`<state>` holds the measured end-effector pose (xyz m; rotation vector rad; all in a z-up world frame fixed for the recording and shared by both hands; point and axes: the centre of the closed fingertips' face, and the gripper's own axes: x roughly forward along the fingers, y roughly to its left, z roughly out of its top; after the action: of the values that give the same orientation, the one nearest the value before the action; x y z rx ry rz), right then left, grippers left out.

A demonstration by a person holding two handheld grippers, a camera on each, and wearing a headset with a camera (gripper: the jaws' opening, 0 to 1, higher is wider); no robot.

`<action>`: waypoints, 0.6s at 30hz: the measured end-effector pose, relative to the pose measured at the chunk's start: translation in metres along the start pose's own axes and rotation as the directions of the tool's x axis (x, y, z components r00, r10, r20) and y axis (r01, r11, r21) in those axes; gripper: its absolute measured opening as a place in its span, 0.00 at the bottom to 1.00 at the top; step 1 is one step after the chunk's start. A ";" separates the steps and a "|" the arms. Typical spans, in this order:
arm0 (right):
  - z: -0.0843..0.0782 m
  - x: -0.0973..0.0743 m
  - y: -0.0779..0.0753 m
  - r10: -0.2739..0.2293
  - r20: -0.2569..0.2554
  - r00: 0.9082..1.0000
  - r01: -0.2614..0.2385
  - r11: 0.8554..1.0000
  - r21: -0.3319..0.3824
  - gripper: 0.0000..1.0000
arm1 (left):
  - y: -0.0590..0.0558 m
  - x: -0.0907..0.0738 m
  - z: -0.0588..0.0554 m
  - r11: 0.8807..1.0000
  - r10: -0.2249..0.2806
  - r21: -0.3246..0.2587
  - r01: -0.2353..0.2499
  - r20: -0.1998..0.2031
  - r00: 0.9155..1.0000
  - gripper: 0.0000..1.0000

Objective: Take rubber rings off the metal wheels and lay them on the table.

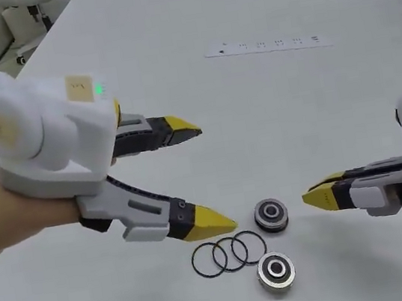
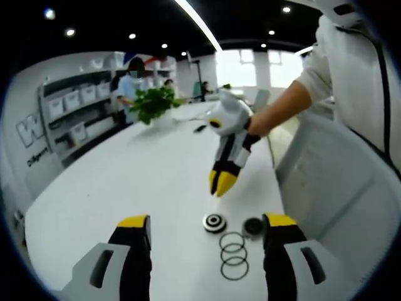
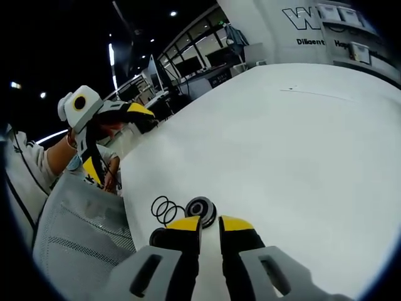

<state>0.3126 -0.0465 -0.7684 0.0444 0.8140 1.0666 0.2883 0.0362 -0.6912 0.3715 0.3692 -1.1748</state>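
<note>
Left gripper (image 1: pixel 206 177) jaws wide apart, right gripper (image 1: pixel 314 196) jaws together, three rubber rings (image 1: pixel 228 255) on table (image 1: pixel 293 106)

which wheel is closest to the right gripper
The farther wheel, directly ahead of the right gripper; the other wheel lies nearer you, beside the three loose rings.

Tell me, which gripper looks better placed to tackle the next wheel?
Probably right: the right gripper points straight at the dark-rimmed wheel, just beside it; the left gripper hangs wide open.
</note>
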 end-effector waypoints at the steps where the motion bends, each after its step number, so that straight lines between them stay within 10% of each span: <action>1: 0.000 0.000 0.002 0.010 0.002 1.000 -0.010 1.000 -0.004 0.08 | 0.000 0.001 0.000 1.000 -0.004 0.001 0.004 0.005 1.000 0.73; 18: -0.007 0.009 0.011 0.049 -0.020 0.999 -0.051 0.996 -0.073 0.13 | 0.004 0.031 -0.006 1.000 -0.021 -0.017 0.022 0.019 1.000 0.51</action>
<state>0.3019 -0.0363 -0.7739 -0.0075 0.7932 1.1451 0.3020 0.0144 -0.7105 0.3420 0.3672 -1.1946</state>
